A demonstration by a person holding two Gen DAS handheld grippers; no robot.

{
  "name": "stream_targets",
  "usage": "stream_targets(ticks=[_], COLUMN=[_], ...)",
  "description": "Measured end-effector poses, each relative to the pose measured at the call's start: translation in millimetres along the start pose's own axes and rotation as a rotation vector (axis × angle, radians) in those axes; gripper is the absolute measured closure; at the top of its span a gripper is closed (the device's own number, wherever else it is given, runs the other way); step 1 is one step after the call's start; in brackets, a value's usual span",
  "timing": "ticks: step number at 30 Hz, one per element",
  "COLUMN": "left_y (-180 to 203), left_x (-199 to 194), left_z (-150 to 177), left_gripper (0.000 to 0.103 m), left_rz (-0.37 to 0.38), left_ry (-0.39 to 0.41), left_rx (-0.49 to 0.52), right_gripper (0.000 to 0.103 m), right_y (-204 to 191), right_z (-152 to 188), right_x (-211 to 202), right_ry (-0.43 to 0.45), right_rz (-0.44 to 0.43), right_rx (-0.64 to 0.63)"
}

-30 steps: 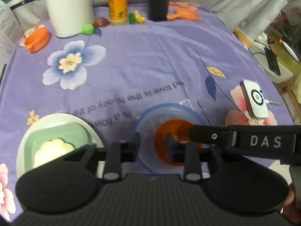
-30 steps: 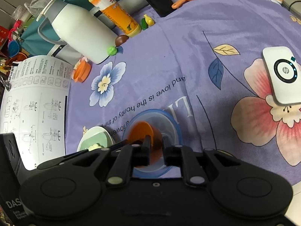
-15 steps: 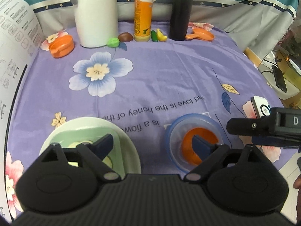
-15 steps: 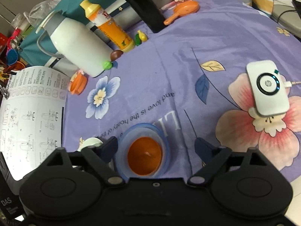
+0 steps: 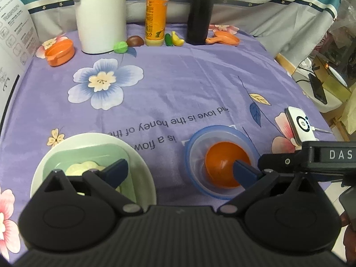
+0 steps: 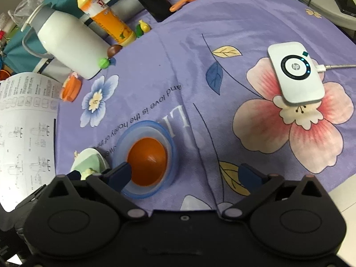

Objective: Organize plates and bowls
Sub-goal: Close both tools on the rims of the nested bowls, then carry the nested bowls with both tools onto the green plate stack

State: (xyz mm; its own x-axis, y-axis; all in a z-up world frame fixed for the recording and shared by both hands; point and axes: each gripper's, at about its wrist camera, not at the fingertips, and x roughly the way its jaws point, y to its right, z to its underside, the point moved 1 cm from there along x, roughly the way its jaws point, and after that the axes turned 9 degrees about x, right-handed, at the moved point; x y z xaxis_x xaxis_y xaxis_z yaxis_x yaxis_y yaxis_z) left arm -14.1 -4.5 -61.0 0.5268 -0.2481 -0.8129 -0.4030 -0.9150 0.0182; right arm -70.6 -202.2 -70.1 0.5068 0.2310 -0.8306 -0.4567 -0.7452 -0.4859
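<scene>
Nearest the viewer, the left gripper (image 5: 180, 173) and the right gripper (image 6: 185, 176) hang just above the tabletop (image 5: 178, 84), each with its fingers spread wide and holding nothing. Just beyond them sit two nested sets. On the left, a round white plate (image 5: 142, 162) carries a pale green square dish (image 5: 89, 153) with a small cream scalloped dish (image 5: 82, 168) inside it. On the right, an orange bowl (image 5: 222, 162) rests inside a clear blue-rimmed bowl (image 5: 195, 146). All look like thin plastic: light, stiff, smooth and somewhat slippery, so a pinch over a rim would likely hold best. Farther right lies a white charging pad (image 6: 296, 73). At the far edge stand a white jug (image 5: 100, 13), an orange bottle (image 5: 155, 15), a dark cylinder (image 5: 200, 11), an orange cup (image 5: 60, 52), an orange ladle (image 5: 224, 39) and small toy fruits (image 5: 174, 40).
</scene>
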Motion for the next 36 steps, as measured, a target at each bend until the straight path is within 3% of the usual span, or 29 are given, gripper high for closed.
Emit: stream_targets(ticks=[14, 18, 21, 25, 28, 32, 36], left_y=[-20.1, -10.2, -0.2, 8.6, 10.0, 10.4, 10.9], left_x=[10.4, 15.3, 20.6, 30.4, 36.8, 45.7, 52.4], left_z=[7.1, 3.1, 0.1, -2.1, -2.1, -0.1, 0.8], left_gripper=[0.0, 0.002, 0.01, 0.029, 0.034, 0.041, 0.064], left_rz=[0.043, 0.055, 0.064, 0.078, 0.101, 0.107, 0.093], left_ry=[0.008, 0.008, 0.0, -0.027, -0.051, -0.083, -0.109], left_rx=[-0.051, -0.014, 0.029, 0.052, 0.039, 0.029, 0.011], right_gripper=[0.0, 0.008, 0.018, 0.032, 0.044, 0.05, 0.061], right_y=[-13.8, -16.2, -19.0, -25.4, -30.3, -33.8, -37.4], right_z=[0.6, -3.4, -3.8, -3.8, -3.7, -2.8, -0.7], right_x=[2.5, 4.7, 8.7, 15.5, 20.0, 26.2, 31.7], right_ry=[0.07, 0.068, 0.062, 0.045, 0.04, 0.023, 0.007], right_rz=[0.077, 0.068, 0.067, 0.052, 0.041, 0.03, 0.022], right_rx=[-0.037, -0.044, -0.057, -0.09, -0.111, -0.124, -0.143])
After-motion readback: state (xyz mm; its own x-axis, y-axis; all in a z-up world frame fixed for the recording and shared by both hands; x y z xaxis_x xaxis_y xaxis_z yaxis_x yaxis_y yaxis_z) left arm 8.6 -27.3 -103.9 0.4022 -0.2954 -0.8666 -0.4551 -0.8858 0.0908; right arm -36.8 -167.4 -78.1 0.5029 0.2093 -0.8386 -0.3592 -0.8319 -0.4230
